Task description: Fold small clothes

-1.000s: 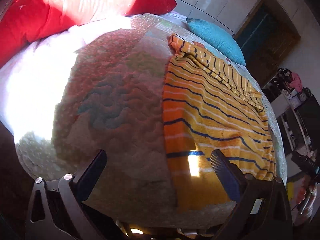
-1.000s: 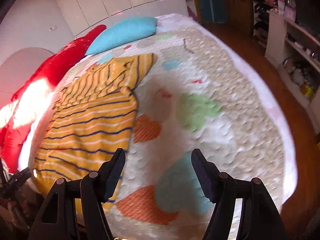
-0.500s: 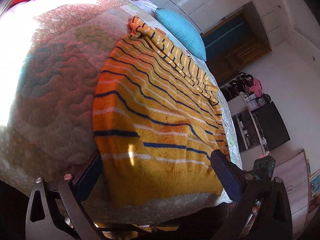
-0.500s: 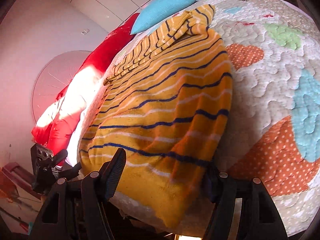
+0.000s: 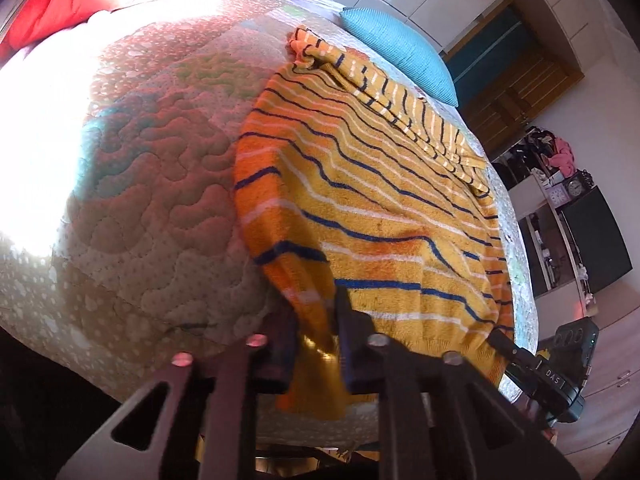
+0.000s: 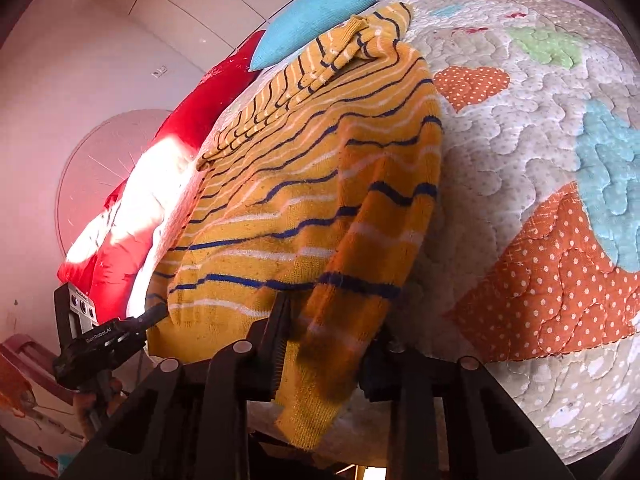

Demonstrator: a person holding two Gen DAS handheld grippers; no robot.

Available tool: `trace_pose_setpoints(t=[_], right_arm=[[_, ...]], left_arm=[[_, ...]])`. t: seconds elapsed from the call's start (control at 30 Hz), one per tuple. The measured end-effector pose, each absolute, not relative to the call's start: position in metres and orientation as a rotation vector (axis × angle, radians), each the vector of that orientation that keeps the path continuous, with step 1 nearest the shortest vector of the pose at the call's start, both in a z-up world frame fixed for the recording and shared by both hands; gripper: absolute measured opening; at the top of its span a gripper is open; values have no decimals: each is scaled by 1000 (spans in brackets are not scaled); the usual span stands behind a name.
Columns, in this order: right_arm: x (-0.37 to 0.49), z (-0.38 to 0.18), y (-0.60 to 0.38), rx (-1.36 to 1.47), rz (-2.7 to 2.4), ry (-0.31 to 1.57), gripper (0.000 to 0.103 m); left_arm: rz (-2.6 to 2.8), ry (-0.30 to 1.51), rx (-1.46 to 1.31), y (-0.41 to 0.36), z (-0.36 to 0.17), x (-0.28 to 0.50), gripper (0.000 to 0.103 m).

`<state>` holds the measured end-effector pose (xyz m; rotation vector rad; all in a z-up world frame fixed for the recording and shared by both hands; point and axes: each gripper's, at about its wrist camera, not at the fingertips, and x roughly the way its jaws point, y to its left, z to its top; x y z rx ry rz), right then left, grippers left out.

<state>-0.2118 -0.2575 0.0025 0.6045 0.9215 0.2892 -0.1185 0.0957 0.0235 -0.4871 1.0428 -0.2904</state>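
Note:
An orange-yellow sweater with blue and white stripes (image 5: 384,200) lies flat on a quilted bedspread, its sleeves folded across the far end; it also shows in the right wrist view (image 6: 304,184). My left gripper (image 5: 316,336) is shut on the sweater's near left hem corner at the bed edge. My right gripper (image 6: 324,344) is shut on the near right hem corner, and the cloth bunches between its fingers. Each gripper shows in the other's view, the right one (image 5: 552,376) and the left one (image 6: 104,340), at opposite ends of the hem.
The quilt (image 6: 520,208) has orange, green and blue patches. A blue pillow (image 5: 396,52) and red pillows (image 5: 52,12) lie at the head of the bed. Shelves and a dark screen (image 5: 592,240) stand to the right past the bed.
Both grippers moved in to the hem corners and closed on the sweater. A second ago they were open above the bed.

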Motion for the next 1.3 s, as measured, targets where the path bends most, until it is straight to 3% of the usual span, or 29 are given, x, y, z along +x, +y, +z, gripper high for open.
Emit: trace_pose_setpoints(t=[0.03, 0.13, 0.4, 0.8, 1.1, 1.3], right_arm=[[-210, 3, -256, 579, 271, 938, 14], [-204, 6, -262, 624, 306, 960, 10], [-247, 30, -263, 632, 432, 926, 9], [-218, 40, -268, 633, 448, 936, 9], [-109, 104, -282, 599, 457, 800, 9], [12, 100, -294, 630, 348, 832, 12]], left_arm=[[-293, 1048, -507, 98, 22, -117, 12], [-286, 1042, -484, 97, 30, -118, 11], [-294, 942, -360, 93, 76, -159, 7], [-269, 945, -431, 111, 77, -134, 7], [-271, 855, -408, 85, 132, -20, 7], [-242, 916, -360, 47, 130, 113, 8]])
